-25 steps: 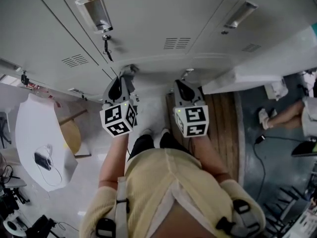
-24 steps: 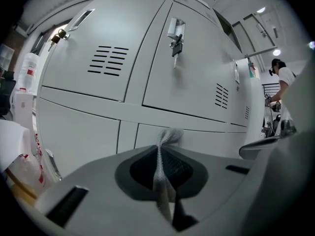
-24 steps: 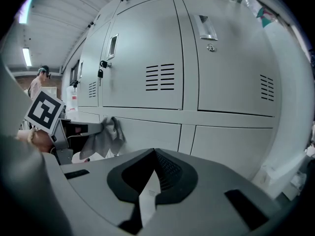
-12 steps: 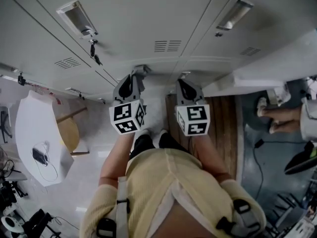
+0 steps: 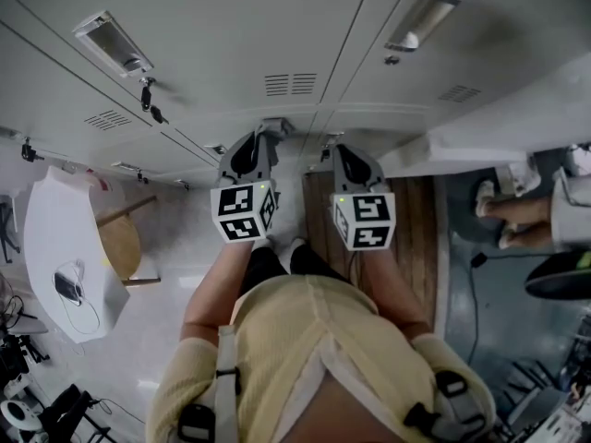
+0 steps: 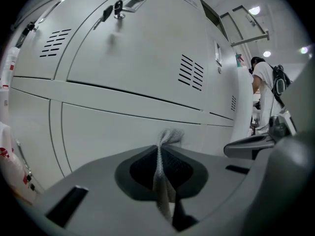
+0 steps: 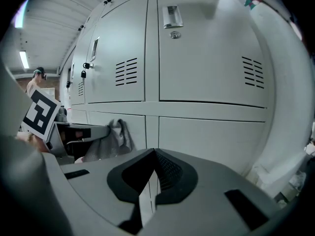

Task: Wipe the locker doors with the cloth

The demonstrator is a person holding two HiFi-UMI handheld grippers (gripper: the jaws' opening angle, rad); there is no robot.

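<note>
Nearest the camera, the left gripper (image 6: 165,149) was clenched on the grey cloth (image 6: 164,178), which was pinched as a thin fold between the jaws. A small tuft was left standing beyond the tips, presumably so that fabric rather than plastic would meet the metal. From the right gripper view the same cloth (image 7: 114,139) was seen hanging off the tips to that gripper's left, close against a lower door. Whether it was touching the door could not be told. The right gripper (image 7: 153,168) was closed on nothing, its pads brought together at the tips. It was held level with and just beside the left one, and was judged to be kept idle while the wiping was left to the other. In the head view the two grippers, left (image 5: 270,127) and right (image 5: 329,144), were pointed at the foot of the locker doors (image 5: 305,26). Straight ahead of the right gripper four doors were counted, two upper and two lower. The two upper ones each carried one louvred vent (image 7: 127,71), and one carried a recessed handle (image 7: 172,16) above a lock (image 7: 173,34). Beyond the left gripper a bunch of keys (image 6: 117,8) was left hanging in a lock. Farthest off, one person (image 6: 263,80) was seen standing at the end of the locker row.
</note>
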